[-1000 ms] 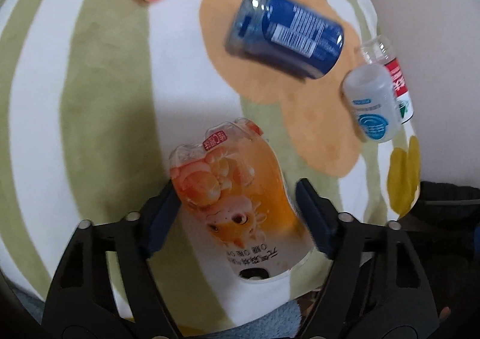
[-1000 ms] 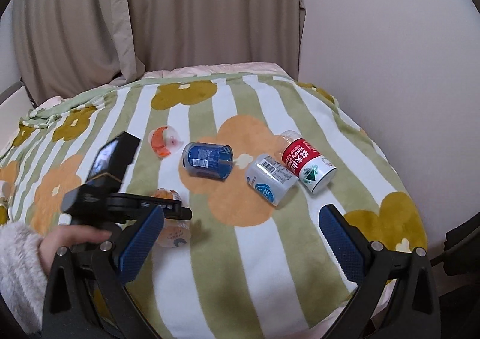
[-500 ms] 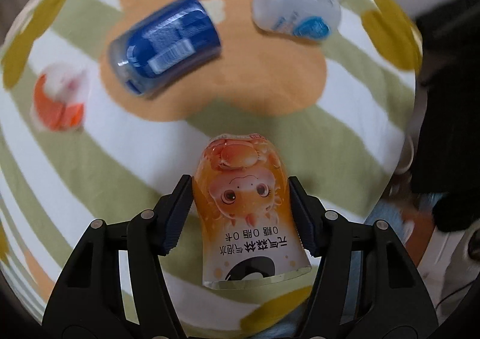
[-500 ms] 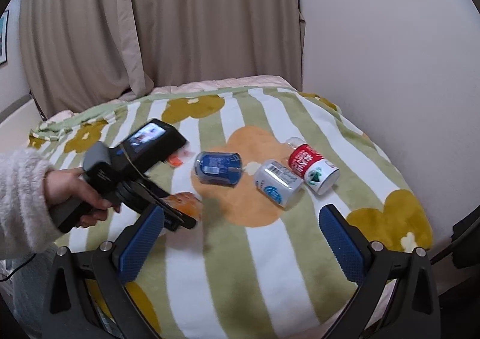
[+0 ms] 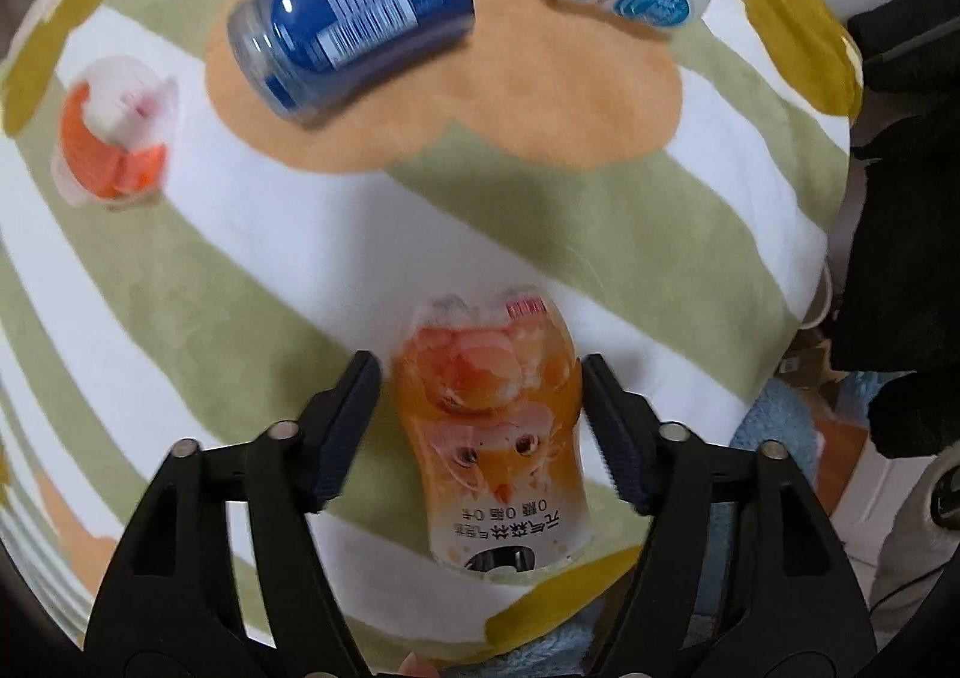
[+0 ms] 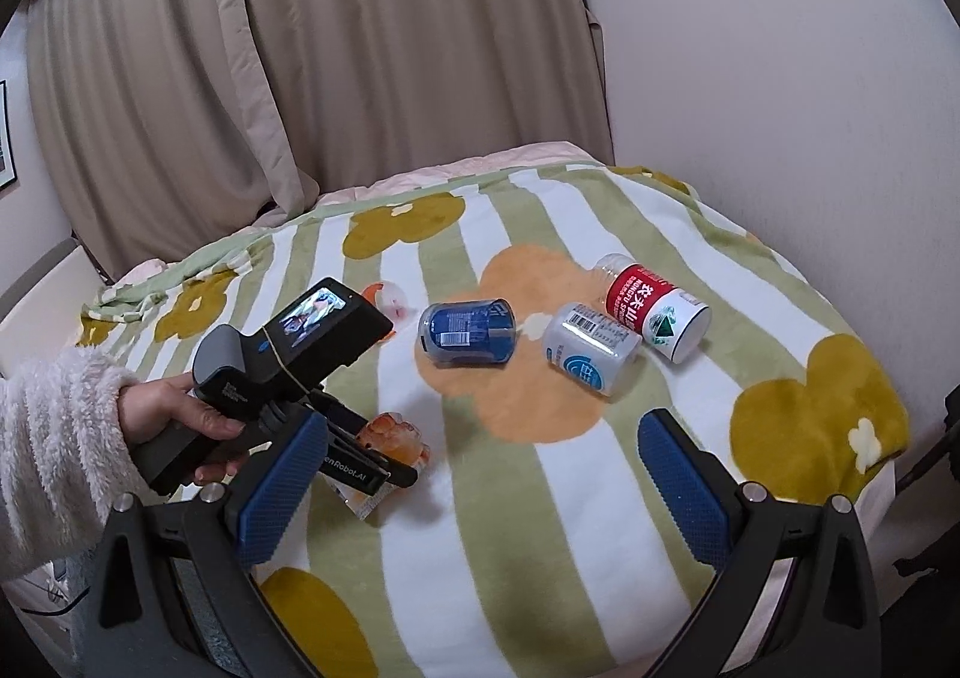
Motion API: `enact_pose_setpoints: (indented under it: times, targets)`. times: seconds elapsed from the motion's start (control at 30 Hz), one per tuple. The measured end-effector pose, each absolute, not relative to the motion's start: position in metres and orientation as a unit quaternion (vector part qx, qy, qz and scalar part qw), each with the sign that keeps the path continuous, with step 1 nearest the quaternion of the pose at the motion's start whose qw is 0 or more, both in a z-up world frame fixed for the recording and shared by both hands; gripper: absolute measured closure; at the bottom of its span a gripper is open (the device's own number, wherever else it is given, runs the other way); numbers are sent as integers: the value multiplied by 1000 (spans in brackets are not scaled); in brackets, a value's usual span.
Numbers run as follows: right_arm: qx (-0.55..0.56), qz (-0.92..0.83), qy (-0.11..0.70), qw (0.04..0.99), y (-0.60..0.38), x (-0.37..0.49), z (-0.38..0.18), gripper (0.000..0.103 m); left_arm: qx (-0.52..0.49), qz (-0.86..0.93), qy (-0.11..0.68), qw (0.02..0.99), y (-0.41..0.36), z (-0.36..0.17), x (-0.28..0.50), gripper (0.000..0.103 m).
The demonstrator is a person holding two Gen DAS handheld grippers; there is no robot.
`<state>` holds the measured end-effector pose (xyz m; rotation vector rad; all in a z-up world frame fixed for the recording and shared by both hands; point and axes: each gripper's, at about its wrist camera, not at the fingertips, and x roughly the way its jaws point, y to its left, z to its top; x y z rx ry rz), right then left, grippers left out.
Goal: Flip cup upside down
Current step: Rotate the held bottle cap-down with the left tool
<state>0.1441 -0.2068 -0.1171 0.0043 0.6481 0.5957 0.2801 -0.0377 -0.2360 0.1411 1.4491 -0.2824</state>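
— Left view? 
— Close above the bed point(image 5: 252, 270), looking steeply down. 
— Right? 
— Farther back, looking across it toward the curtains point(image 6: 300, 48). Both share the can point(image 5: 351, 9) and bottles point(image 6: 591, 348).

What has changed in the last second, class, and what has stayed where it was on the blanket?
The left gripper closed on the orange cup, turned it, and now stands slightly parted beside it, seemingly letting go. The right gripper stays open and idle. The blue can, both bottles and the small cup lie as before.

Soft indoor light, fisheye-warped, motion-blurred
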Motion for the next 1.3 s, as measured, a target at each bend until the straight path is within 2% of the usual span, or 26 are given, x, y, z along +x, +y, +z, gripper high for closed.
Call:
enact_pose_setpoints:
  times: [0.07,0.1,0.37,0.43,0.47,0.5,0.6,0.73,0.9,1.0,1.1,1.3]
  targets:
    - [1,289,309,906,-207,143,-116,0,77,-120,660,738,-41,-230,286,16]
    - [0,289,306,907,-207,142,-115,0,80,-116,661,737,-42,-228,288,13]
    - [9,293,308,905,-206,142,-117,0,75,-95,701,703,-38,-246,305,13]
    - [11,294,309,904,-205,142,-118,0,67,-97,702,703,-36,-249,307,18]
    - [12,294,310,904,-205,142,-119,0,57,-104,703,702,-34,-250,308,35]
    - [13,295,311,904,-206,142,-120,0,46,-111,705,699,-31,-250,308,44]
    - [17,295,312,903,-207,142,-122,0,41,-122,696,707,-29,-245,309,44]
    - [27,294,308,905,-211,141,-123,0,20,-149,628,764,-25,-215,298,44]
    - [38,287,295,910,-213,137,-126,0,35,-162,435,885,-17,-171,254,44]
    - [40,281,291,913,-211,136,-132,0,45,-151,338,928,-23,-175,246,44]
    - [27,269,289,918,-207,134,-141,0,29,-131,319,938,-22,-191,242,44]
    - [20,252,290,923,-208,131,-157,0,17,-121,343,931,-25,-212,241,44]
